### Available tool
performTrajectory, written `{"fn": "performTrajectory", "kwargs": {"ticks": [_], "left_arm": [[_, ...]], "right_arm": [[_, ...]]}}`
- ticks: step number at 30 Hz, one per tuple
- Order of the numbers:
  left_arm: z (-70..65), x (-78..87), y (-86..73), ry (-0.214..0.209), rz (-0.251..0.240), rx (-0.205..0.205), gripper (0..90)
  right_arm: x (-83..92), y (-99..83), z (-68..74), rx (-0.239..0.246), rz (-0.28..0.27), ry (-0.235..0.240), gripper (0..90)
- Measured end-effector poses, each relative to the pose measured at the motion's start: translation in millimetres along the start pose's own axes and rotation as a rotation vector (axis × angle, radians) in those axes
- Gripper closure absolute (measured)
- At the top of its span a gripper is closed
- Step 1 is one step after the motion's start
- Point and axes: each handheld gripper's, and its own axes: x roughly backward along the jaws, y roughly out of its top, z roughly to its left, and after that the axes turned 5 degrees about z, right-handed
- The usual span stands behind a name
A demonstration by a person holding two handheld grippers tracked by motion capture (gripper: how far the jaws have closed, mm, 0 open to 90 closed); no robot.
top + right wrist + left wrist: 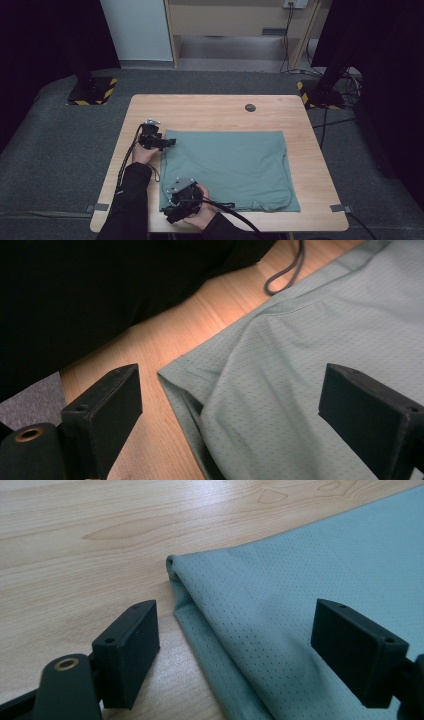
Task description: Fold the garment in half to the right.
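Jaws of the left gripper [167, 143] stand wide apart, straddling the far-left corner of the cloth [230, 167], gripping nothing. The right gripper [170, 214] is likewise spread over the near-left corner (pads not pressing). The cloth lies flat on the surface [210, 112]. The gripper views show its dotted weave and folded hem; the high view shows both forearms coming in from the near edge, hands low.

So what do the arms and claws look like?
Both arms wear black sleeves. Each hand holds a black claw with two flat, blocky black jaws. The left claw trails a thin black cable. The right claw has a grey three-cornered plate on top and a thicker black cable.
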Motion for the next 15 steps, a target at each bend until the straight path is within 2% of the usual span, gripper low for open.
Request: {"fn": "performTrajectory", "kwargs": {"ticks": [5, 11, 15], "left_arm": [[1.3, -1.5, 0.3, -0.003, -0.016, 0.008, 20.1], [-4.7, -5.6, -0.2, -0.014, -0.038, -0.001, 24.3], [-9.9, -7.2, -0.8, 0.016, -0.04, -0.025, 24.8]], "right_arm": [[-5.7, 1.1, 4.7, 0.015, 0.006, 0.003, 10.6], [-14.8, 1.7, 11.1, 0.035, 0.021, 0.009, 10.3], [-19.7, 3.0, 13.4, 0.044, 0.029, 0.0, 10.4]]}}
